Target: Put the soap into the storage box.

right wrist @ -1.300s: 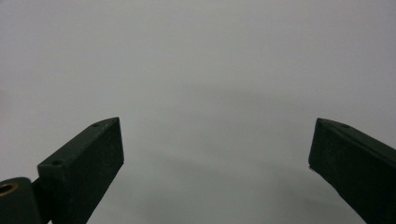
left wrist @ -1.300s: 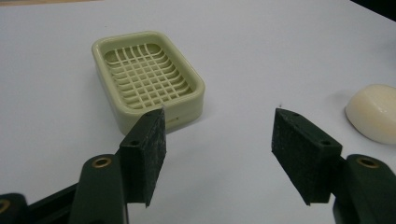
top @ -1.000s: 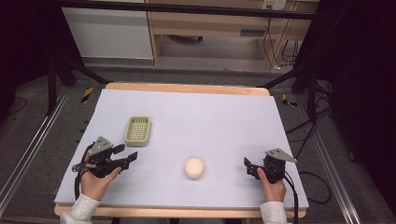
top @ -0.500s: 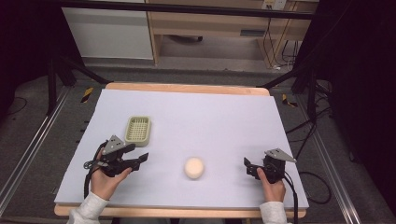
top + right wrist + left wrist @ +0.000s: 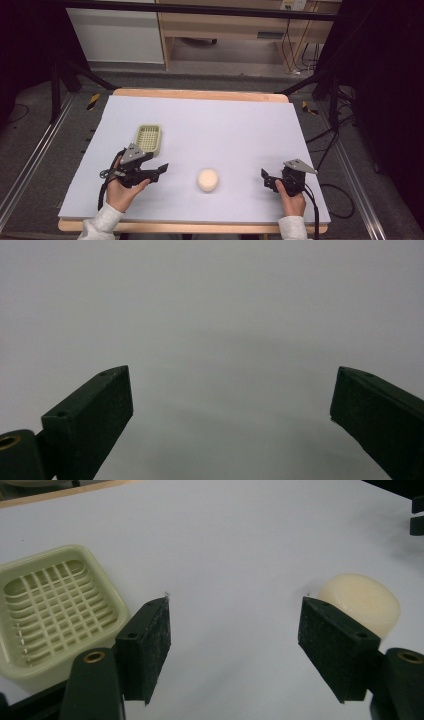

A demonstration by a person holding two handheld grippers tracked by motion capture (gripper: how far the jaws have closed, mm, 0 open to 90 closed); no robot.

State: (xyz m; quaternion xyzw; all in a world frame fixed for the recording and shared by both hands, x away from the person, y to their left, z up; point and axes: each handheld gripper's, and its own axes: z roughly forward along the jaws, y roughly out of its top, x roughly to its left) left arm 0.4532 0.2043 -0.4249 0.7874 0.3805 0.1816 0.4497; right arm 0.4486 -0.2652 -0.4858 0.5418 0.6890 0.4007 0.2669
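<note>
A round cream soap bar (image 5: pixel 208 179) lies on the white table sheet (image 5: pixel 225 125) near the front middle. A pale green slotted soap dish (image 5: pixel 148 138) stands further back on the left. My left gripper (image 5: pixel 160 171) hovers between dish and bar, pointing right toward the bar, its jaws opening with nothing between them. In the left gripper view the dish (image 5: pixel 52 607) is at the left and the bar (image 5: pixel 361 600) sits just beyond the right fingertip (image 5: pixel 330 640). My right gripper (image 5: pixel 266 179) rests at the front right, open over bare sheet (image 5: pixel 230 315).
The sheet covers a wooden tabletop whose edge (image 5: pixel 200 94) shows at the back. Metal frame rails (image 5: pixel 30 165) run along both sides. Cables (image 5: pixel 325 150) trail off the right side.
My left gripper has moved right and slightly away from the front edge, closer to the soap bar, and its jaws have spread wider. The right gripper has stayed put.
</note>
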